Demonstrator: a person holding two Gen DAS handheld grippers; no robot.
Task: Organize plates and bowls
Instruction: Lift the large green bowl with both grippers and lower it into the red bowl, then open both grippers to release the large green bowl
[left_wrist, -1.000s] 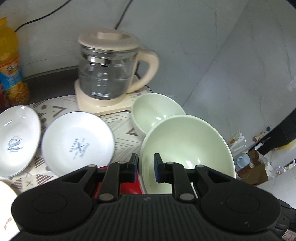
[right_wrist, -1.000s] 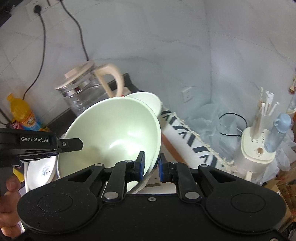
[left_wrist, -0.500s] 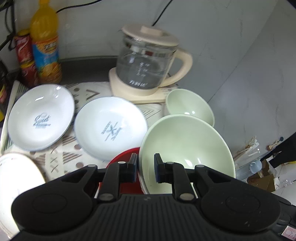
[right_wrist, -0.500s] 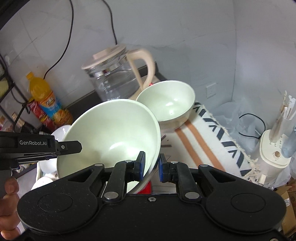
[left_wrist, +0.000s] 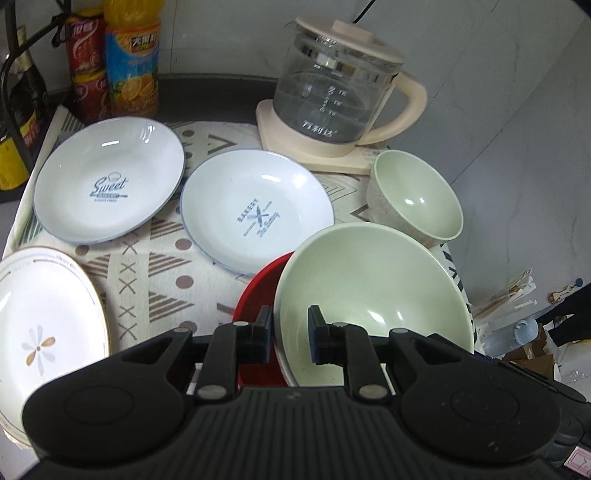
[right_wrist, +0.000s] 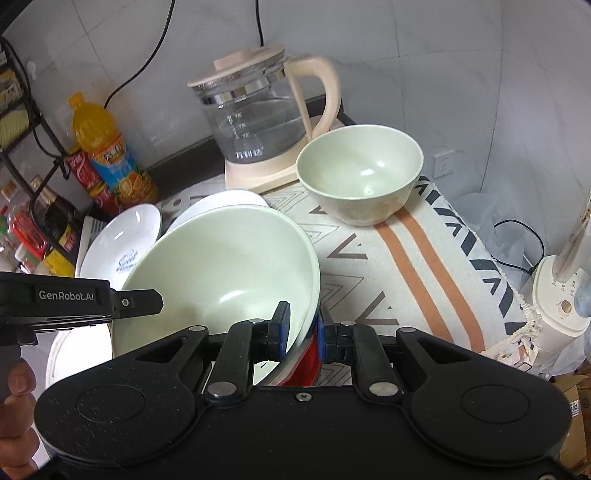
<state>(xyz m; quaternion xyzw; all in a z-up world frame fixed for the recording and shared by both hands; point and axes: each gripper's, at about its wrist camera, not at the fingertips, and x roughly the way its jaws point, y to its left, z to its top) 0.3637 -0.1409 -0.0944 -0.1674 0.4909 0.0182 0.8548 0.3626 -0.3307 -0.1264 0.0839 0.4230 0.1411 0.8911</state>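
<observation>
glass kettle (left_wrist: 332, 99), juice bottle (left_wrist: 131, 62), patterned cloth (right_wrist: 424, 266)

Your red dish (left_wrist: 258, 295) shows only as a sliver in the lower middle of the left wrist view — the large green bowl (left_wrist: 373, 295) and the gripper body cover the rest. At the left edge the flower plate (left_wrist: 40, 325) is cut off. In the right wrist view the "Sweet" plate (right_wrist: 122, 240) sits half behind that bowl, and the bottles at far left blur together — labels unreadable.
</observation>
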